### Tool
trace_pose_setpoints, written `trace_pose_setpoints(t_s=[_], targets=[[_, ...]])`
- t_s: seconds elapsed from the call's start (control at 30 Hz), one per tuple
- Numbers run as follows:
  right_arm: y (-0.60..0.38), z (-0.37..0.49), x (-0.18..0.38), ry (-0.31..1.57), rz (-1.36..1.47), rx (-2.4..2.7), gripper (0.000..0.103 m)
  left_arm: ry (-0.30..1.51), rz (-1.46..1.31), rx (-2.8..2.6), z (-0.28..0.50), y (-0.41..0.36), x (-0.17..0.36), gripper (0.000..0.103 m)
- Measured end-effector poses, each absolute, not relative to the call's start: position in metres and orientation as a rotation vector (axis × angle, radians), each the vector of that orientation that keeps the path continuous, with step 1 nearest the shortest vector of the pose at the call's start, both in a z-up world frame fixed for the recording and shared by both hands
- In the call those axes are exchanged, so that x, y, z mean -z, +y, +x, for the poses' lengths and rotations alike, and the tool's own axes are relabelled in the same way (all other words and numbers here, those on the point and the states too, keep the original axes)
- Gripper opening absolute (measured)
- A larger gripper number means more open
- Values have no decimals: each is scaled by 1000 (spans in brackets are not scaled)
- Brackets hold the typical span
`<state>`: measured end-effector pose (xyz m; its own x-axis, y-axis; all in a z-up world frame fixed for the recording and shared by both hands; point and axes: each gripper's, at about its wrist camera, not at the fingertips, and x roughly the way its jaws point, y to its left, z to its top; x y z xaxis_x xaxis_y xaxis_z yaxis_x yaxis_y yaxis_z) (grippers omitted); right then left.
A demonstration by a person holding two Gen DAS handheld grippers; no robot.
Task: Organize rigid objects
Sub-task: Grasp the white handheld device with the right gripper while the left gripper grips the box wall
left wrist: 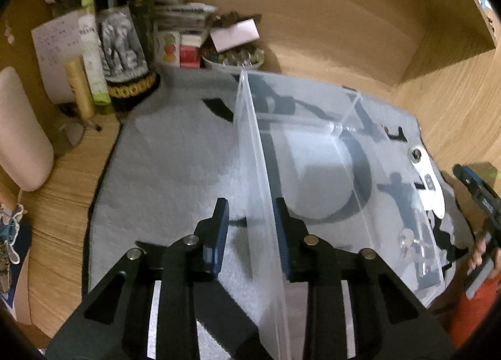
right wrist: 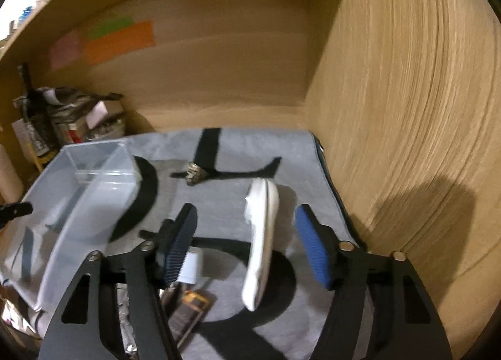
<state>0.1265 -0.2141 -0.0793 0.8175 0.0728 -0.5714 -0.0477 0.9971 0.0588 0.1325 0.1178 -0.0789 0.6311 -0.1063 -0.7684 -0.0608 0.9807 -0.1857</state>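
Observation:
A clear plastic box (left wrist: 313, 153) stands on a grey cloth (left wrist: 175, 153). My left gripper (left wrist: 250, 213) is open and straddles the box's near wall (left wrist: 263, 191), one finger on each side. The box also shows in the right wrist view (right wrist: 94, 184) at the left. A long white flat object (right wrist: 261, 241) lies on the cloth between the fingers of my open right gripper (right wrist: 247, 228); no pad touches it. It also shows in the left wrist view (left wrist: 427, 181), to the right of the box. My right gripper shows there too (left wrist: 479, 194).
Clutter stands at the back left: an elephant-printed bottle (left wrist: 123, 47), papers, small boxes and a bowl of trinkets (left wrist: 233, 56). Wooden walls (right wrist: 407, 128) close in behind and to the right. A small metal piece (right wrist: 194, 173) and a dark packet (right wrist: 191, 306) lie on the cloth (right wrist: 281, 147).

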Motion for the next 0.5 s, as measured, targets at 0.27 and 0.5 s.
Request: trace_pose_setpoints(t_s=[0.27, 0.5], targets=[[-234, 159, 103, 772, 132, -39, 50, 895, -179, 77, 132, 113, 80, 16], [-228, 182, 118, 871, 139, -47, 49, 858, -141, 61, 129, 108, 80, 12]])
